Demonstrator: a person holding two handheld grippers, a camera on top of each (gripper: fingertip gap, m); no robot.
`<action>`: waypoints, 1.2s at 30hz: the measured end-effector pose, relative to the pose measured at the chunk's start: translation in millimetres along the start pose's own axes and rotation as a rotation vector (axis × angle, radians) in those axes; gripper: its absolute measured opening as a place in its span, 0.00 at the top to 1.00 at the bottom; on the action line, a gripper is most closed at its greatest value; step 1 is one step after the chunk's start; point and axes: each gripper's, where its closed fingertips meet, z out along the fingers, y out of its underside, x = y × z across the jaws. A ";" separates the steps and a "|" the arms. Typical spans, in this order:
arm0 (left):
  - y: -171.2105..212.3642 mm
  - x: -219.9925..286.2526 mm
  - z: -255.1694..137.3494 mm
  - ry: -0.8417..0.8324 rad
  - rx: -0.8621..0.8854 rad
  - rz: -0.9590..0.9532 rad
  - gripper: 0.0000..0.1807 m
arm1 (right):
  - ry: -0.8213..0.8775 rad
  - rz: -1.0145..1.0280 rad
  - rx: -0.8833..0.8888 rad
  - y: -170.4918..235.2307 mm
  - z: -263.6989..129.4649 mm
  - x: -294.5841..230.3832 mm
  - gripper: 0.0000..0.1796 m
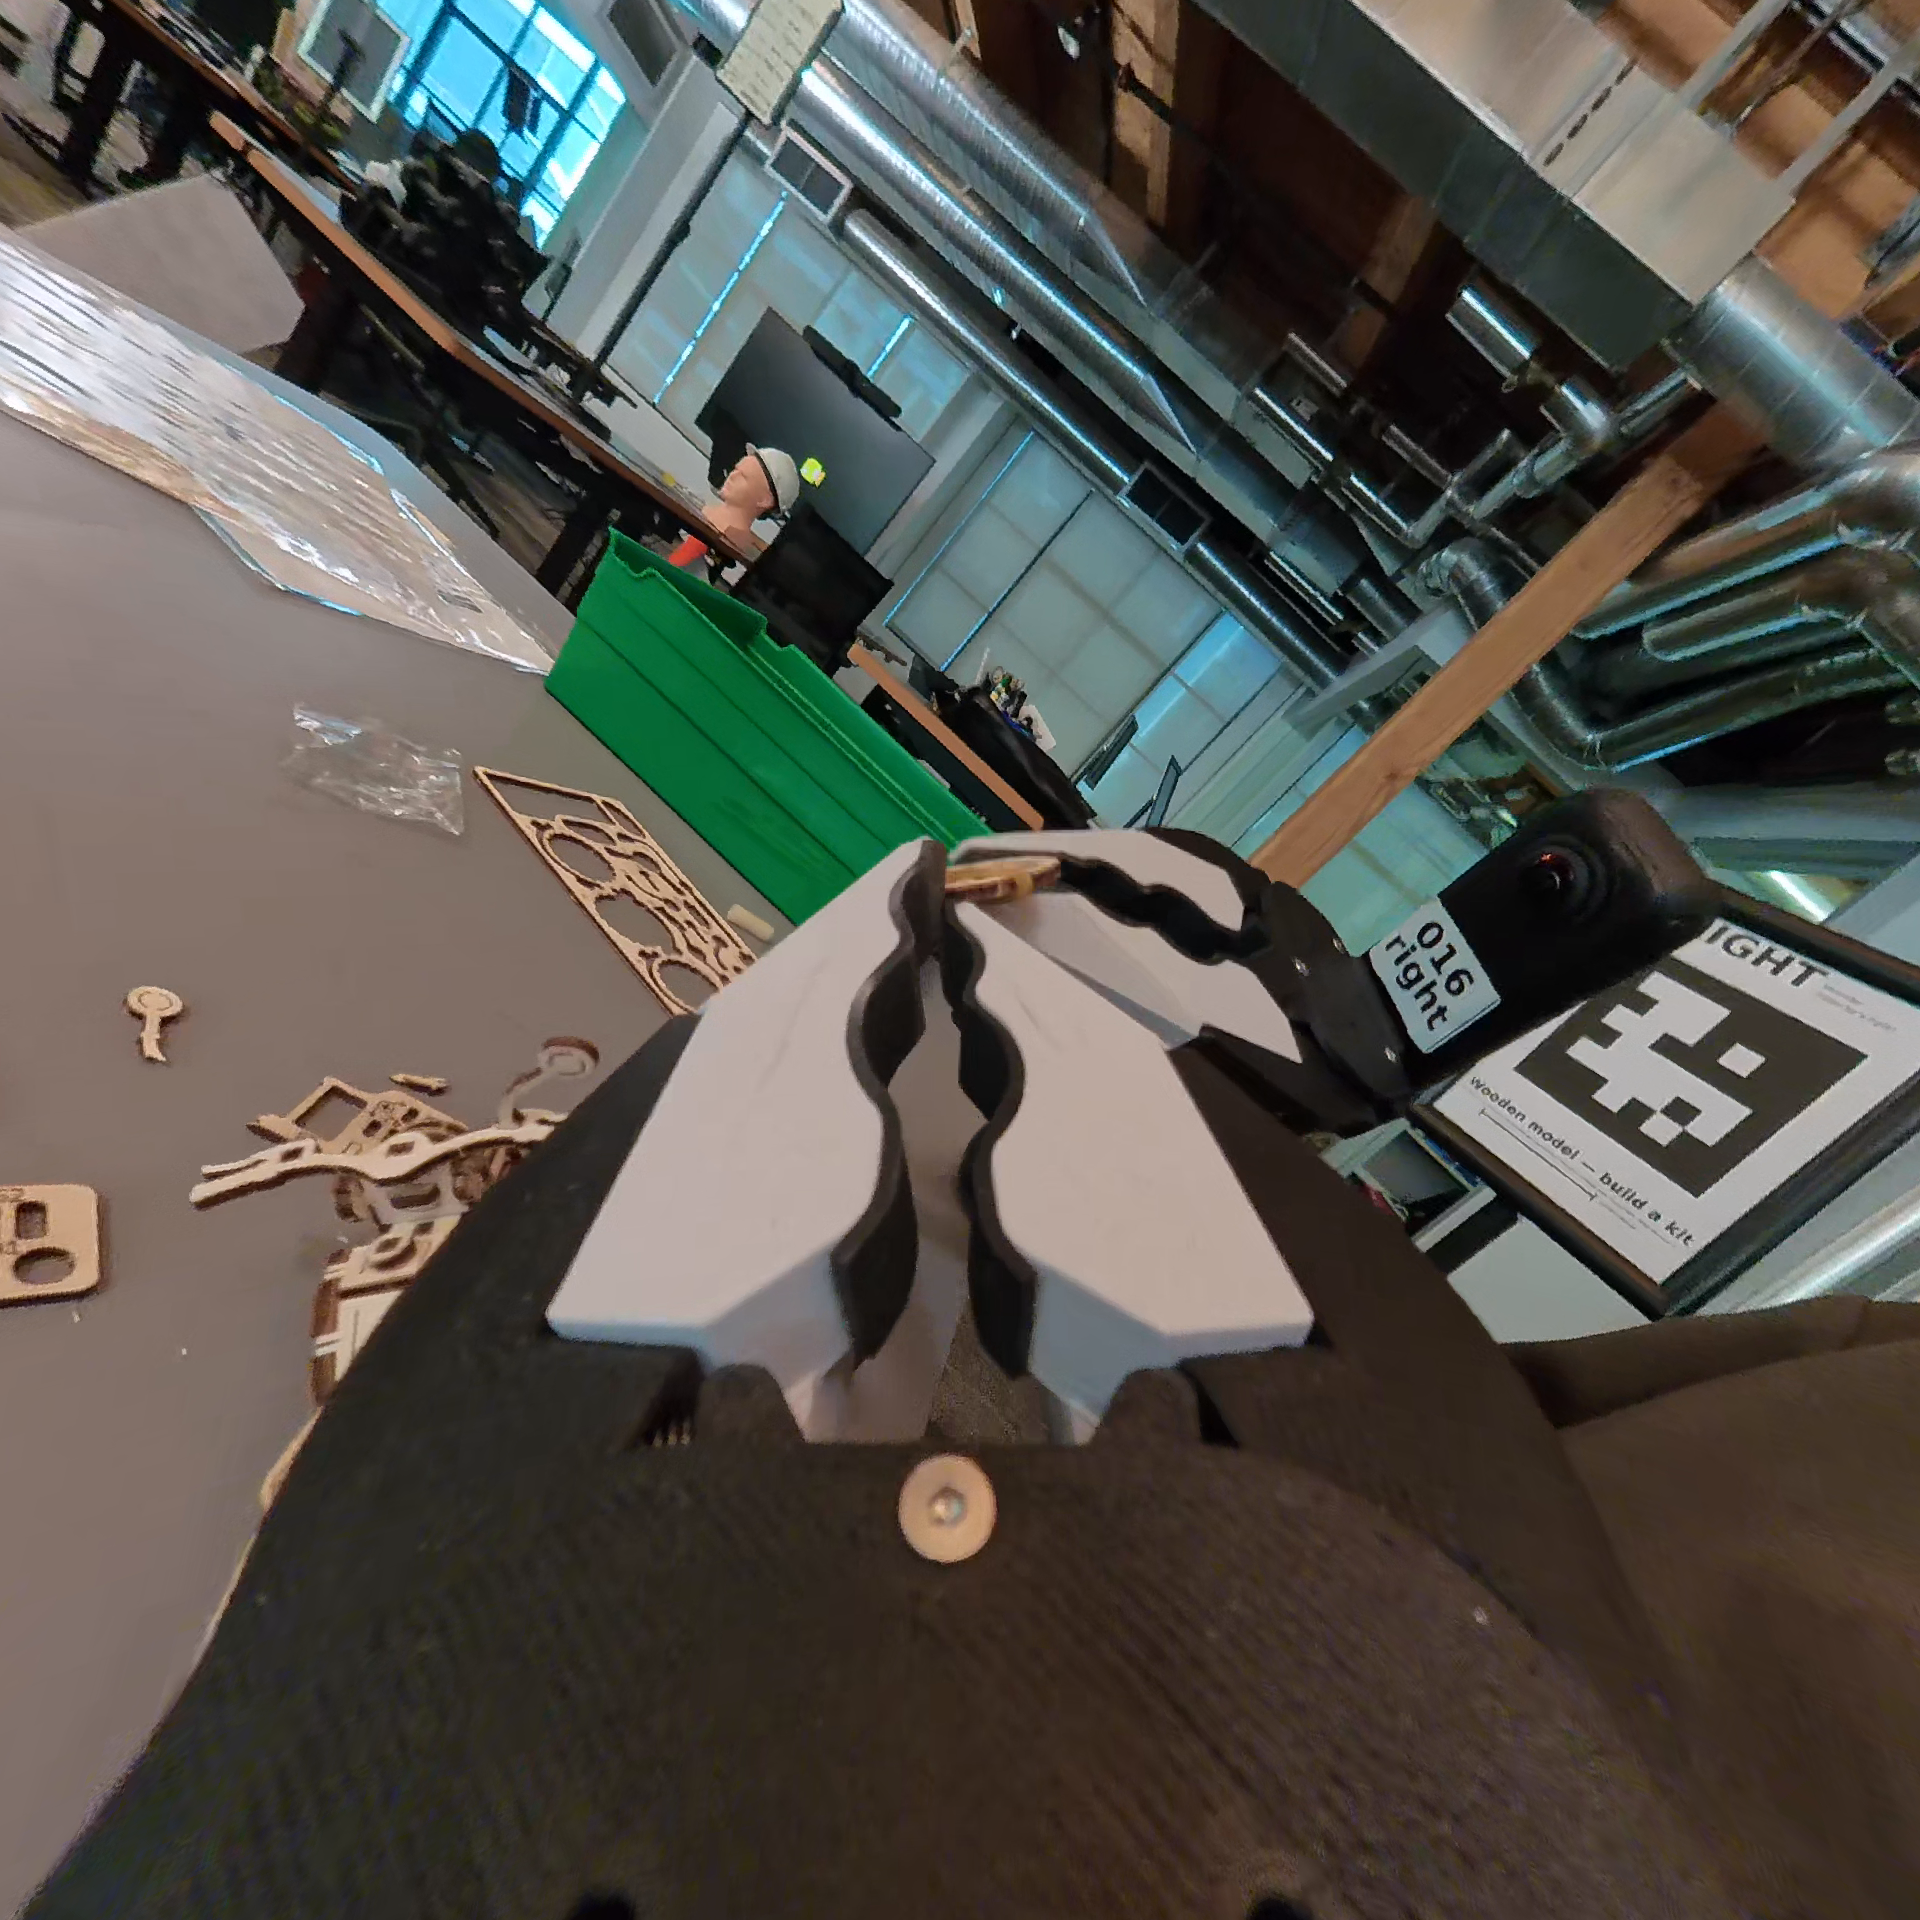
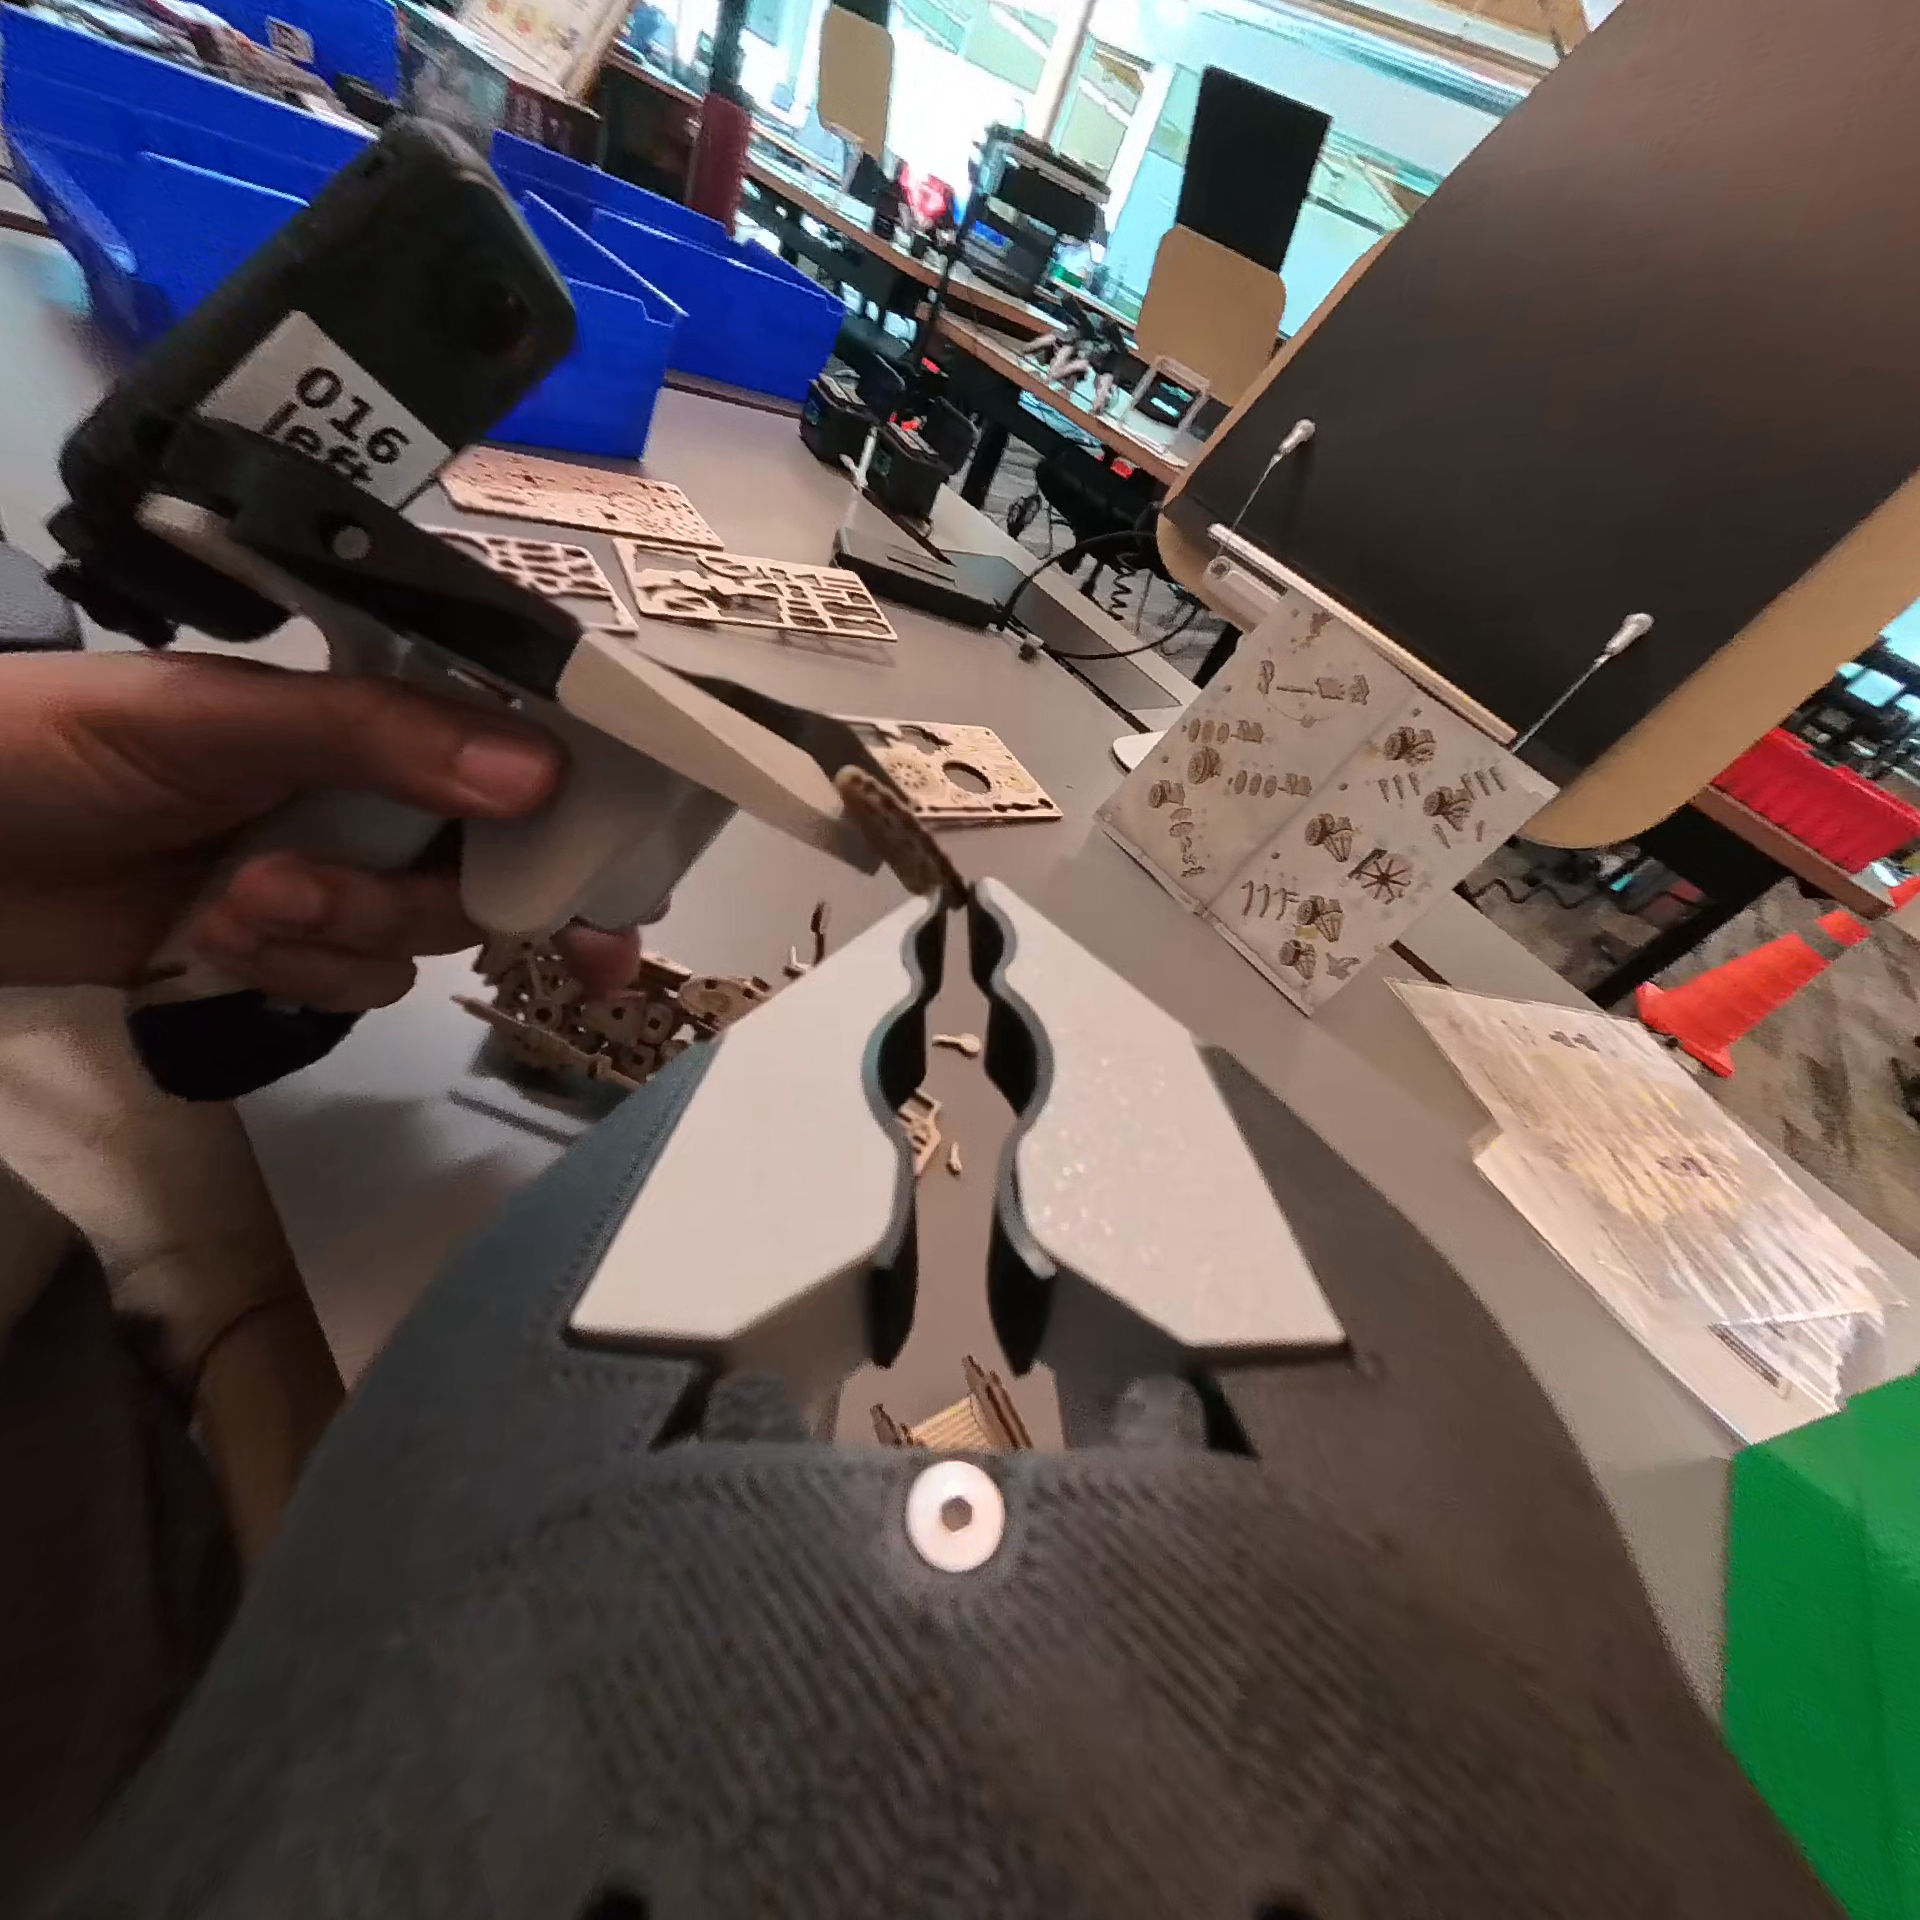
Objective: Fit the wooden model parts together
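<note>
A small round wooden gear piece [image 1: 1000,879] is held in the air between both grippers. My left gripper [image 1: 940,873] is shut on it at the fingertips. The right gripper [image 1: 1049,883] comes in from the right and its tips close on the same piece. In the right wrist view the left gripper [image 2: 873,810], held by a hand [image 2: 260,790], carries the gear piece [image 2: 899,836], and my right gripper [image 2: 958,899] pinches its lower edge. A partly built wooden model [image 1: 384,1153] lies on the grey table [image 1: 156,831]; it also shows in the right wrist view [image 2: 613,1013].
Cut-out wooden sheets [image 2: 758,587] [image 1: 623,894] and loose wooden parts [image 1: 154,1018] lie on the table. A green bin [image 1: 727,748], blue bins [image 2: 623,301], an open instruction booklet [image 2: 1320,810], a plastic bag [image 1: 374,769] and a framed marker sign [image 1: 1683,1101] stand around. My left and right fingertips are right by each other.
</note>
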 end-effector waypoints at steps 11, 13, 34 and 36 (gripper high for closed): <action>-1.0 0.0 -1.2 0.045 -0.005 -0.042 1.00 | -0.100 0.194 0.032 2.6 1.4 -3.2 0.98; 0.0 -0.1 -0.5 0.055 -0.010 -0.062 1.00 | -0.132 0.215 0.035 5.1 1.0 -3.9 0.98; 10.0 32.7 -9.2 0.391 -0.204 -0.059 0.87 | -0.817 1.061 0.185 -14.5 -29.4 -16.0 0.99; 12.9 35.5 -9.7 0.399 -0.221 -0.034 0.94 | -0.841 1.073 0.171 -13.5 -28.5 -20.6 0.99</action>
